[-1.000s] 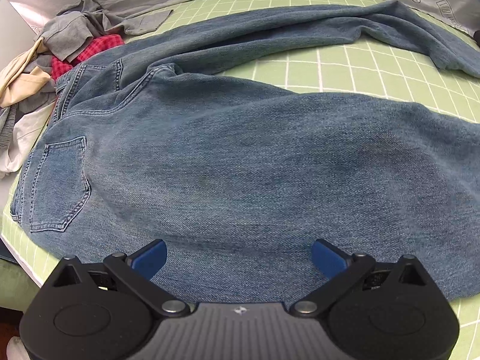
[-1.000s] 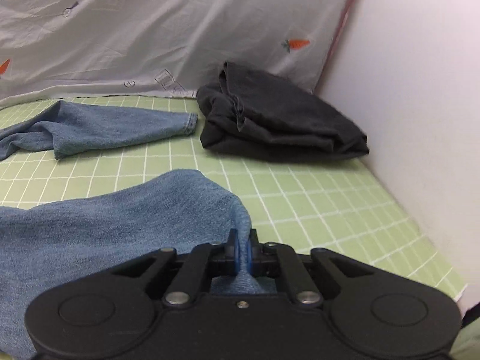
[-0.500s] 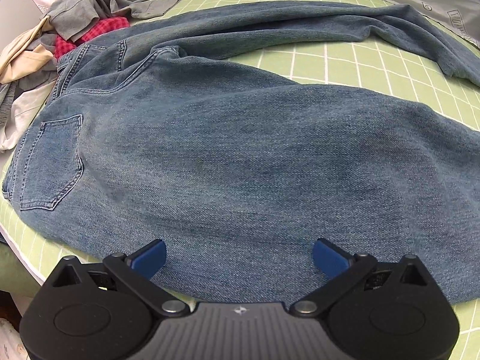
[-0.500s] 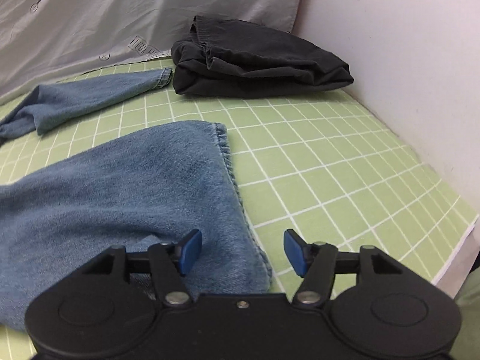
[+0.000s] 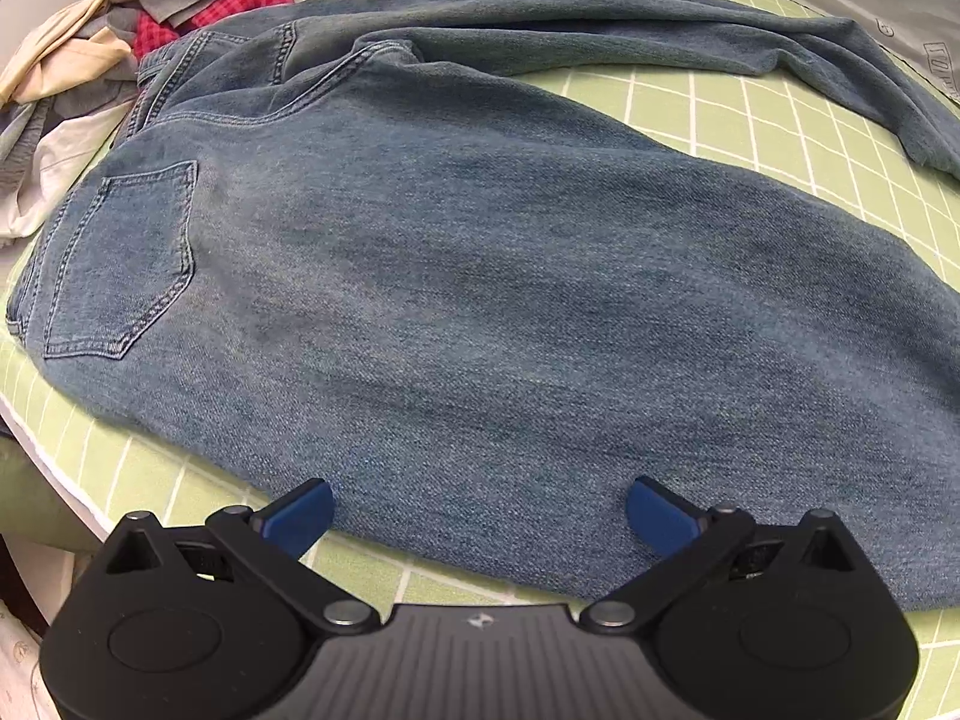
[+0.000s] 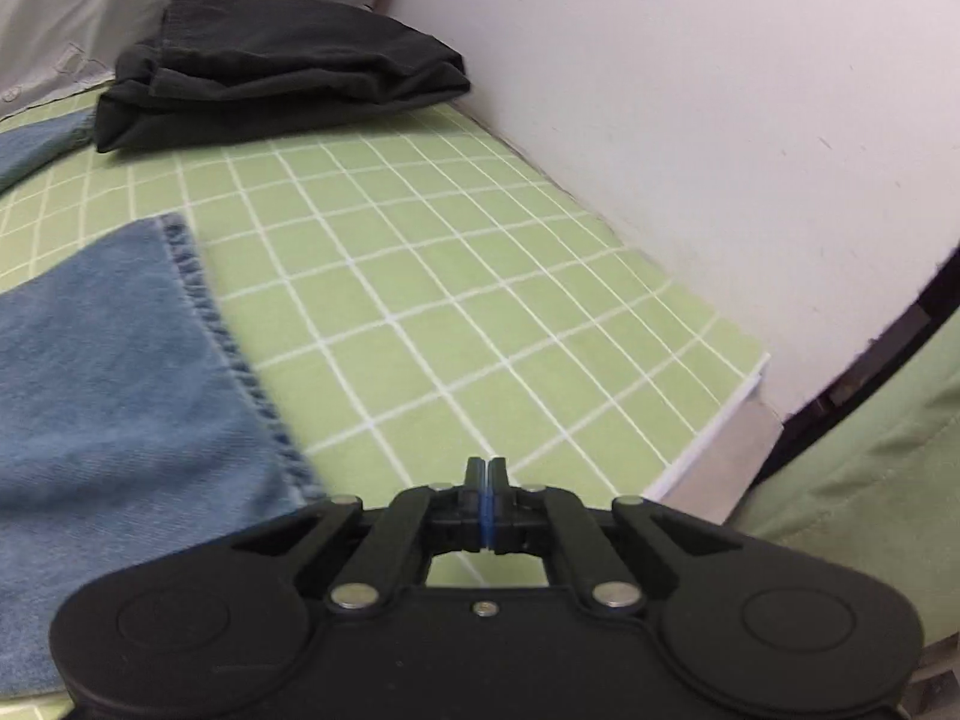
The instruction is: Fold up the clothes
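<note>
A pair of blue jeans (image 5: 480,252) lies spread on the green grid mat (image 5: 750,114), back pocket at the left, one leg running along the far side. My left gripper (image 5: 480,513) is open and empty, its blue fingertips just over the jeans' near edge. In the right wrist view the hem of a jeans leg (image 6: 120,360) lies flat at the left. My right gripper (image 6: 486,474) is shut on nothing, above bare mat to the right of that hem.
A heap of unfolded clothes (image 5: 108,42), grey, red check and cream, lies at the far left. A folded black garment (image 6: 282,72) sits at the back by the white wall (image 6: 690,120). The mat's right edge (image 6: 714,420) drops off near the wall.
My right gripper let go of the jeans leg, which now lies flat, then shut empty and swung right. My left gripper drew back toward the jeans' near edge.
</note>
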Demonstrator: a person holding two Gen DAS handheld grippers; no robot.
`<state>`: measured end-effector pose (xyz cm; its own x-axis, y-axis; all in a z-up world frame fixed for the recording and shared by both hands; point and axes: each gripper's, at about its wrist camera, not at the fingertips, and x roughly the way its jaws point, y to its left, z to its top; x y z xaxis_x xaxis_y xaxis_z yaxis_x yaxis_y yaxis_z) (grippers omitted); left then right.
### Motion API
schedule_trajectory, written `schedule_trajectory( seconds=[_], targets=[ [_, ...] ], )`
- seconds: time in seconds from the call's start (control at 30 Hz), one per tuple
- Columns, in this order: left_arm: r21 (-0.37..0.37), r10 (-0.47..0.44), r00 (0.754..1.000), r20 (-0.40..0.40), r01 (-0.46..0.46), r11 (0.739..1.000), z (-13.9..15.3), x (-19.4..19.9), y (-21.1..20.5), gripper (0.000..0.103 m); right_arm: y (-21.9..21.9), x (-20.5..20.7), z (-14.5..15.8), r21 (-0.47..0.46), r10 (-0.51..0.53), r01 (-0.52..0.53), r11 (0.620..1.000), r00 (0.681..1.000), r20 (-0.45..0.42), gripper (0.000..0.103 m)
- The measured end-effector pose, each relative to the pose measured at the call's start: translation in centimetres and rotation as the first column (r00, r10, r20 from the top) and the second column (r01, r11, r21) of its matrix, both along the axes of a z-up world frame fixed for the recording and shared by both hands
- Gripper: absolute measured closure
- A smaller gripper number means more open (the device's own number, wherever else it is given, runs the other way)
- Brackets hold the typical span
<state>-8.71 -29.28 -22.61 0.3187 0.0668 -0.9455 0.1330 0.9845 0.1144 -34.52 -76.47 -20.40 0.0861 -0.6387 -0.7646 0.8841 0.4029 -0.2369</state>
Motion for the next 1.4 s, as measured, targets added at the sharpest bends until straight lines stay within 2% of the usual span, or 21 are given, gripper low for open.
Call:
schedule_trajectory(
  seconds=[0.07, 0.1, 0.23, 0.3, 0.33, 0.37, 0.57, 0.6, 0.63, 0.67, 0.7, 0.8, 0.93, 1.07, 1.13, 1.3, 1.4],
  targets=[
    [-0.012, 0.014, 1.0, -0.005, -0.015, 1.0, 0.0, 0.1, 0.4, 0.0, -1.4, -2.1, 0.5, 0.056, -0.068, 0.062, 0.997, 0.991, 0.114, 0.096],
    [-0.012, 0.018, 1.0, -0.007, -0.018, 1.0, 0.0, 0.2, 0.4, 0.0, -1.3, -1.9, 0.8, 0.053, -0.055, 0.049, 0.997, 0.99, 0.133, 0.093],
    [0.002, 0.019, 1.0, -0.01, -0.019, 1.0, 0.1, 0.6, 0.4, 0.0, -0.6, -0.4, 1.5, 0.047, 0.027, -0.038, 0.998, 0.976, 0.218, 0.071],
    [0.012, 0.008, 1.0, -0.008, -0.008, 1.0, 0.1, 0.7, 0.2, 0.0, 0.0, 1.3, 1.6, 0.055, 0.079, -0.095, 0.994, 0.964, 0.253, 0.069],
    [0.017, 0.003, 1.0, -0.006, -0.003, 1.0, 0.1, 0.8, 0.1, 0.0, 0.3, 2.2, 1.6, 0.059, 0.105, -0.125, 0.99, 0.958, 0.268, 0.063],
    [0.021, -0.003, 1.0, -0.005, 0.003, 1.0, 0.2, 0.8, 0.0, 0.0, 0.6, 3.1, 1.4, 0.068, 0.132, -0.157, 0.985, 0.952, 0.278, 0.057],
    [0.01, -0.001, 1.0, -0.004, 0.001, 1.0, 0.1, 0.8, 0.2, 0.0, 1.5, 6.5, 0.1, 0.109, 0.209, -0.242, 0.964, 0.946, 0.249, 0.045],
    [0.008, 0.001, 1.0, -0.006, -0.001, 1.0, 0.1, 0.9, 0.3, 0.0, 1.5, 6.7, 0.0, 0.112, 0.209, -0.242, 0.964, 0.946, 0.249, 0.044],
    [0.005, 0.003, 1.0, -0.008, -0.003, 1.0, 0.0, 0.9, 0.4, 0.0, 1.5, 6.8, -0.2, 0.112, 0.213, -0.247, 0.963, 0.944, 0.252, 0.051],
    [0.005, 0.004, 1.0, -0.009, -0.004, 1.0, 0.1, 0.9, 0.4, 0.0, 1.5, 6.7, -0.1, 0.103, 0.239, -0.273, 0.956, 0.934, 0.265, 0.098],
    [0.007, 0.004, 1.0, -0.009, -0.004, 1.0, 0.1, 0.9, 0.4, 0.0, 1.6, 6.8, 0.0, 0.099, 0.269, -0.303, 0.948, 0.926, 0.266, 0.096],
    [0.013, 0.002, 1.0, -0.01, -0.002, 1.0, 0.1, 0.9, 0.4, 0.0, 2.3, 7.0, 0.0, 0.058, 0.317, -0.334, 0.941, 0.927, 0.203, 0.097],
    [0.0, -0.005, 0.999, -0.035, 0.005, 1.0, 0.1, 0.8, 0.5, 0.0, 2.1, 5.9, 0.0, 0.045, 0.268, -0.281, 0.959, 0.946, 0.183, 0.097],
    [-0.035, -0.025, 0.996, -0.08, 0.023, 0.999, 0.0, 0.1, 1.3, 0.0, 1.8, 5.4, -0.1, 0.015, 0.251, -0.254, 0.967, 0.963, 0.096, 0.097],
    [-0.037, -0.036, 0.995, -0.093, 0.033, 0.999, 0.0, -0.4, 1.8, 0.0, 1.5, 4.8, -0.1, 0.016, 0.224, -0.226, 0.974, 0.971, 0.082, 0.097],
    [-0.065, -0.035, 0.994, -0.107, 0.028, 0.997, 0.0, -0.5, 3.3, 0.0, 1.4, 5.8, 0.1, 0.018, 0.226, -0.226, 0.974, 0.974, 0.013, 0.094],
    [-0.02, -0.033, 0.996, -0.085, 0.032, 0.999, 0.7, 0.0, 4.5, 0.0, 1.7, 6.7, 0.5, -0.005, 0.217, -0.217, 0.976, 0.976, -0.031, 0.071]
  ],
)
